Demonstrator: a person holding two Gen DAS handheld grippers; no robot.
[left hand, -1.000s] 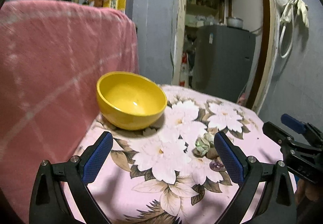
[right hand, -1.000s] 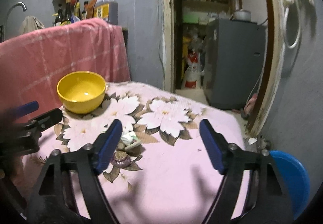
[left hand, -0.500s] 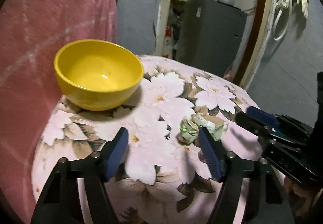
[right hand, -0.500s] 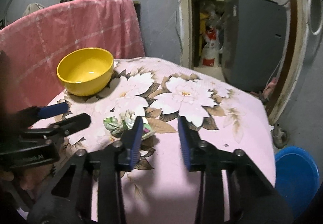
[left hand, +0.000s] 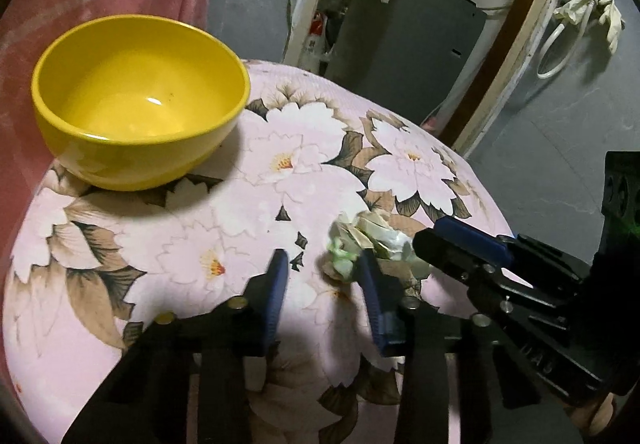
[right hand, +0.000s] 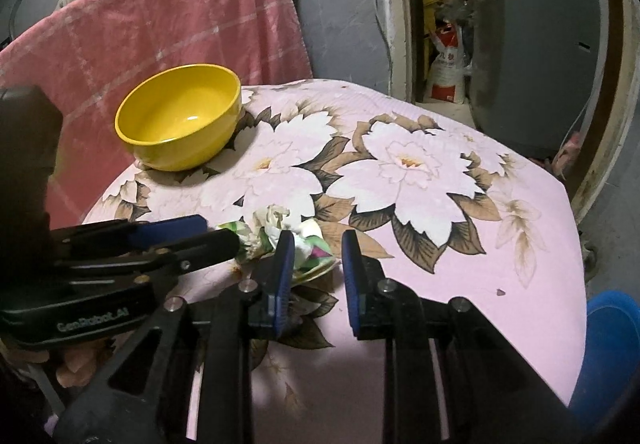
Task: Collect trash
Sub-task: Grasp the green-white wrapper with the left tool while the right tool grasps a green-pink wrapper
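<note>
- Trash first: we see a crumpled wad of paper [left hand: 370, 240] lying on the table [left hand: 168, 244], which is covered with a pink floral cloth.
- We find our left gripper [left hand: 322, 276] open with a moderate gap between its blue pads; its right pad is just at the wad's near-left side, but we cannot tell whether it touches.
- We find our right gripper [right hand: 316, 256] also open, with a narrower gap; its left pad sits against the wad's right edge in the right wrist view, and nothing is clamped between the pads.
- From each wrist camera we see the other gripper coming in from the side, so the wad lies between the two tools.
- We note a yellow bowl [left hand: 138, 115] standing upright on the far left part of the table, well apart from the wad, with nothing visible inside it.
- We see a pink towel [right hand: 168, 31] hanging behind the bowl and a blue bucket [right hand: 608, 356] on the floor beside the table.
</note>
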